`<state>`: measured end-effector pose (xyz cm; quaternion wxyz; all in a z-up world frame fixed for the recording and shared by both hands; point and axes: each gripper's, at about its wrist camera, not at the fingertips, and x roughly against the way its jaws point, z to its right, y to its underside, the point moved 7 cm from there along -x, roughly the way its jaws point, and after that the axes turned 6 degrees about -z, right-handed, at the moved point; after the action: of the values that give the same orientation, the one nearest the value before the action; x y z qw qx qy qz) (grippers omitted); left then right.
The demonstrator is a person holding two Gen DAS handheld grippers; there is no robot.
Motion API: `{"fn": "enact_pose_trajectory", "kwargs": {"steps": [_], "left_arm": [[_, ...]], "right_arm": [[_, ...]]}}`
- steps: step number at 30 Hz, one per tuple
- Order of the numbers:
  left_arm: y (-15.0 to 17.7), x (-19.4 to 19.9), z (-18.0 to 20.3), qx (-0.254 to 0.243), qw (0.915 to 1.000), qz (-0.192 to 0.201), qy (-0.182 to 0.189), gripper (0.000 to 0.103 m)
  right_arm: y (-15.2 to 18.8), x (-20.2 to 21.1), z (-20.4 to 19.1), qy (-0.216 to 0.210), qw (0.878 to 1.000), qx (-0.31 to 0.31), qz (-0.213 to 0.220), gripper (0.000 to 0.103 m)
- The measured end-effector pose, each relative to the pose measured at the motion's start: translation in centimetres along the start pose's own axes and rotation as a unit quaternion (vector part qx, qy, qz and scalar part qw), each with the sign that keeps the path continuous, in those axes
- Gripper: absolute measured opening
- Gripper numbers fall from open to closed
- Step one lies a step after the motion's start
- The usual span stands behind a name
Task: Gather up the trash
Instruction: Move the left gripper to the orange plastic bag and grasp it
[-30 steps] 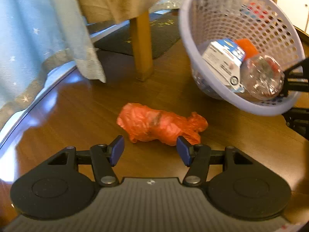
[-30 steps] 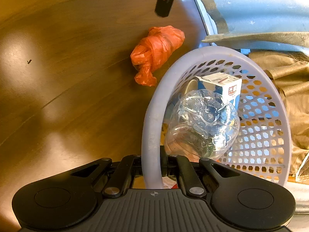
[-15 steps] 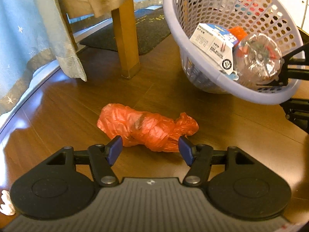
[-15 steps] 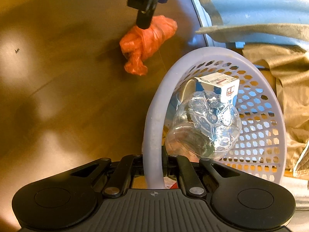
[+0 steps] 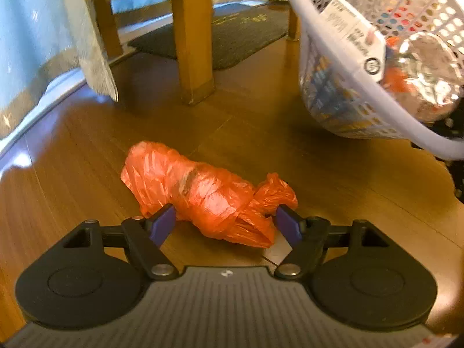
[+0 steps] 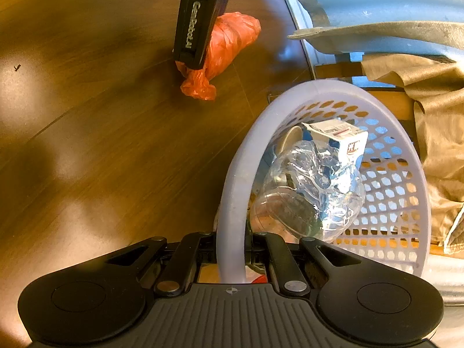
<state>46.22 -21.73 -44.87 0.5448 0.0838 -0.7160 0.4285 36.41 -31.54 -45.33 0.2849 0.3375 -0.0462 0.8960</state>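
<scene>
A crumpled orange plastic bag (image 5: 203, 194) lies on the wooden floor. My left gripper (image 5: 226, 221) is open and low over it, with a purple-padded finger on either side of the bag's near end. In the right wrist view that gripper (image 6: 200, 20) covers part of the orange bag (image 6: 229, 43). My right gripper (image 6: 232, 249) is shut on the rim of a lavender mesh basket (image 6: 235, 179), held tilted above the floor. Inside lie a clear crushed bottle (image 6: 307, 194) and a white carton (image 6: 339, 139). The left wrist view has the basket (image 5: 345, 66) at the upper right.
A wooden table leg (image 5: 192, 34) stands behind the bag, with a dark mat (image 5: 232, 37) beyond it. A light blue curtain (image 5: 32, 40) hangs at the left. Tan cloth (image 6: 435, 116) lies past the basket. Bare wooden floor (image 6: 87, 145) spreads to the left.
My left gripper has come down and forward, so the orange bag now sits between its open fingers. The basket stays held in my right gripper, shifted slightly.
</scene>
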Motion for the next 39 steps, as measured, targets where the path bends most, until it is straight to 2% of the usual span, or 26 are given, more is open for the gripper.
{"fn": "enact_pose_trajectory", "kwargs": {"steps": [5,7,9,10,12,18,39], "left_arm": [[0.4,-0.8,-0.7,0.006,0.9997,-0.022,-0.013,0.067],[0.7,-0.7,-1.0,-0.003,0.9995,-0.027,-0.013,0.056],[1.1,-0.4,-1.4,-0.010,0.9993,-0.034,-0.015,0.038],[1.2,-0.3,-1.7,-0.011,0.9992,-0.036,-0.016,0.035],[1.6,0.0,-2.2,-0.012,0.9989,-0.040,-0.020,0.012],[2.0,1.1,-3.6,-0.004,0.9988,-0.043,-0.022,0.007],[6.8,9.2,-3.5,-0.055,0.9970,-0.054,-0.005,0.004]], "right_arm": [[0.1,0.0,-0.1,-0.003,1.000,-0.004,0.000,0.003],[0.1,0.2,-0.2,-0.003,1.000,-0.005,0.000,0.003],[0.2,0.3,-0.2,-0.004,1.000,-0.006,-0.001,0.003],[0.2,0.3,-0.2,-0.004,1.000,-0.007,-0.001,0.003],[0.2,0.4,-0.2,-0.005,1.000,-0.006,-0.001,0.003],[-0.1,0.6,-0.4,-0.006,1.000,0.000,0.001,0.003],[-2.0,3.5,-2.2,-0.025,0.999,0.023,0.030,0.002]]}}
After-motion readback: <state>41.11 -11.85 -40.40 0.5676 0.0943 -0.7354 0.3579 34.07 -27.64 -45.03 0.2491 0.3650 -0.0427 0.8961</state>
